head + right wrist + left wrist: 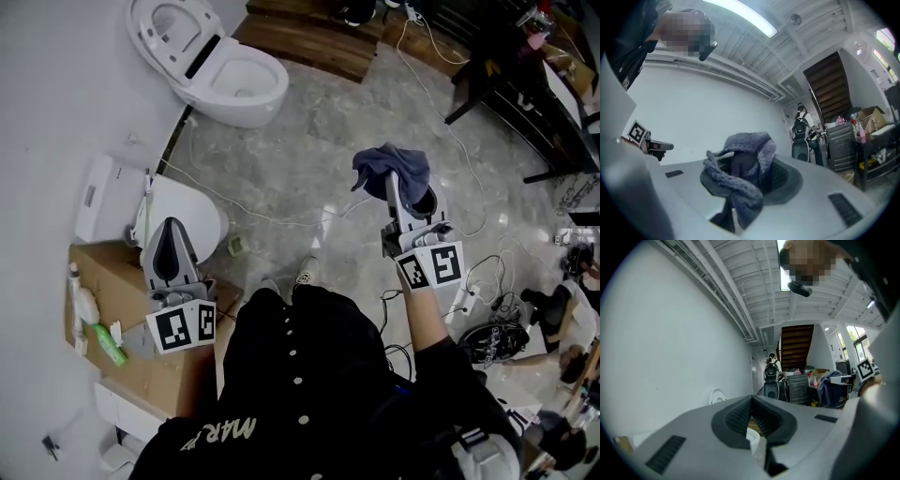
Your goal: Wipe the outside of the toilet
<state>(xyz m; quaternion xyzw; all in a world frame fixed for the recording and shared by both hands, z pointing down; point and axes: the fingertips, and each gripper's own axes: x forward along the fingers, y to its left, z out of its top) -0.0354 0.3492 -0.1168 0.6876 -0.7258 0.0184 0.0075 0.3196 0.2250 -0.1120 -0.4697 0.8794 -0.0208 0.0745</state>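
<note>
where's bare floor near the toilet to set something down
The floor is bare between the toilet, the wooden step and the black table, bar a few thin cords. It's crowded by the cardboard box at left and the tangled cables at lower right.

Left tool (752,401) fills lower frame, 6 o'clock. Jaws together at tips, ribbed pads (738,416) leaving small diamond gap, nothing gripped. White rounded object (753,439) shows through gap below, unclear what.

White wall (670,343) from 7 to 11 o'clock, round white disc (717,396) low on it. Ribbed white ceiling (754,282) at 12. Brown staircase (797,341) just right of centre, black bags (772,380) at its foot. Blue cloth (826,389) at 3 o'clock, square marker (864,369) beside it near edge.
</note>
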